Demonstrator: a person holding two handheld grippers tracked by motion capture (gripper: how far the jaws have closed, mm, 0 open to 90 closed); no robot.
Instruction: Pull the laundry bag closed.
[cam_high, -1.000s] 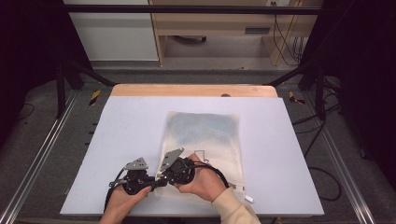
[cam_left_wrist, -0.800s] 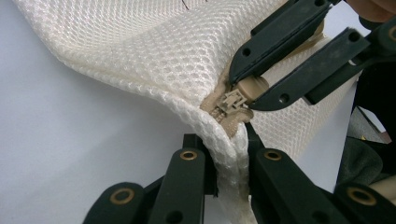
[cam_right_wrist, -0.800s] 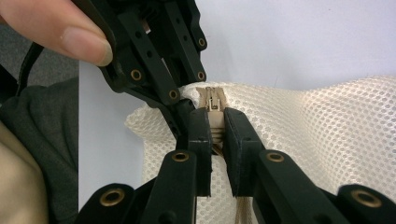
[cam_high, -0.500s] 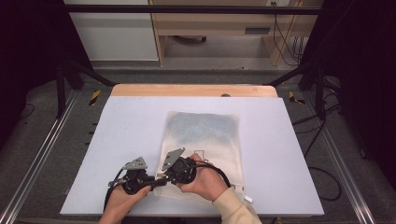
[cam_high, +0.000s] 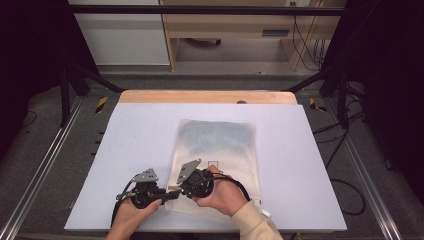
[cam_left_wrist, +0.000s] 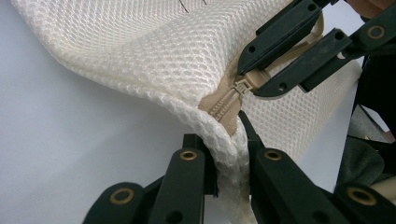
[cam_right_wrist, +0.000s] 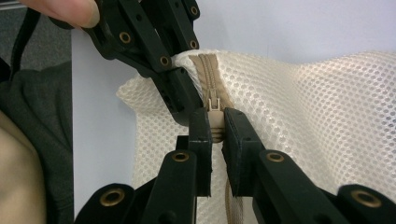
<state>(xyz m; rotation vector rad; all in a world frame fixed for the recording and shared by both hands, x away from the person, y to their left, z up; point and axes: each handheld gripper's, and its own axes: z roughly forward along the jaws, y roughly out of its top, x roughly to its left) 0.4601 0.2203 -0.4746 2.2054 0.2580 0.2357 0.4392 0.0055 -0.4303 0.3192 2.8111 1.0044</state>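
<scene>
Both your hands lie low at the bench's (cam_high: 125, 130) near edge, claws facing. Left claw (cam_left_wrist: 227, 154) pinches the mesh bag's (cam_high: 220, 150) corner; right claw (cam_right_wrist: 215, 128) grips the zipper pull (cam_right_wrist: 215, 122). No lettering is legible.

A: So what else is around? Big pale desk (cam_high: 130, 150) fills the middle of the frame, wooden strip (cam_high: 207, 97) along its far edge.

B: Yep, and a white cabinet (cam_high: 120, 35) upper left, a wooden shelf unit (cam_high: 235, 25) top centre, cables (cam_high: 302, 42) dangling upper right, grey floor (cam_high: 45, 150) down both sides.
</scene>
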